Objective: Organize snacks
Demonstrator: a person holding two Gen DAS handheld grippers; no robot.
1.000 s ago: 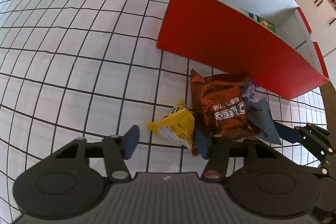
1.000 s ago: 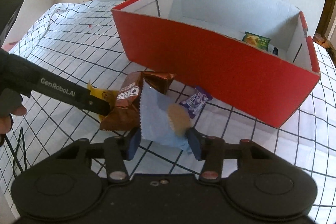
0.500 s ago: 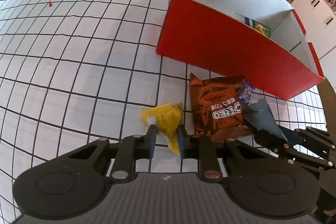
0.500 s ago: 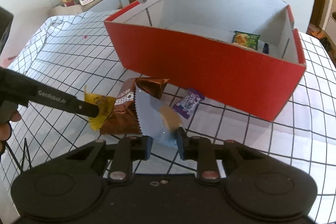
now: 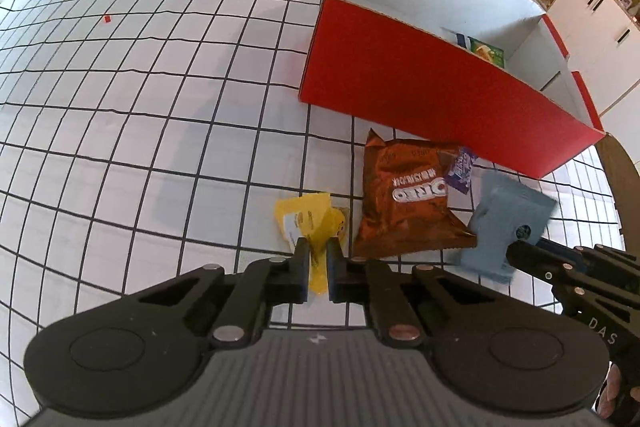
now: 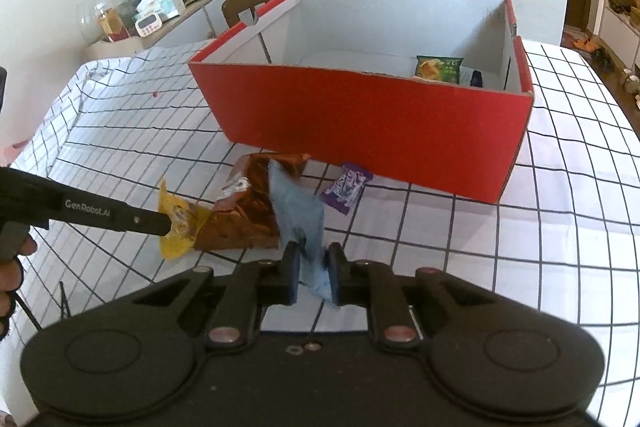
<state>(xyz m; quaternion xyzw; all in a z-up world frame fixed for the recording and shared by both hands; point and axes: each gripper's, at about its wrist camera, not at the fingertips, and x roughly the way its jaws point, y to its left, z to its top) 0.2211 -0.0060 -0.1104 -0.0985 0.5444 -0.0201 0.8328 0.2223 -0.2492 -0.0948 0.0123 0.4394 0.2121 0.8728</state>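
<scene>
Yellow snack packet [image 5: 308,223] clamped in left claw [image 5: 318,273], blue packet [image 6: 298,215] pinched in right claw [image 6: 312,277] (both fingers closed).

Yellow packet [image 5: 308,223] between hand-held gripper [image 5: 318,273] fingers

Glossy crinkled foil Oreo bag [image 5: 408,203], matt, seemingly cardboard red box [image 5: 420,83].

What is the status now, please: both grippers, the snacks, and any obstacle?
Left gripper shut on yellow snack packet. Right gripper shut on pale blue packet. Brown Oreo bag and purple wrapper lie before red cardboard box; its near wall stands between.
</scene>
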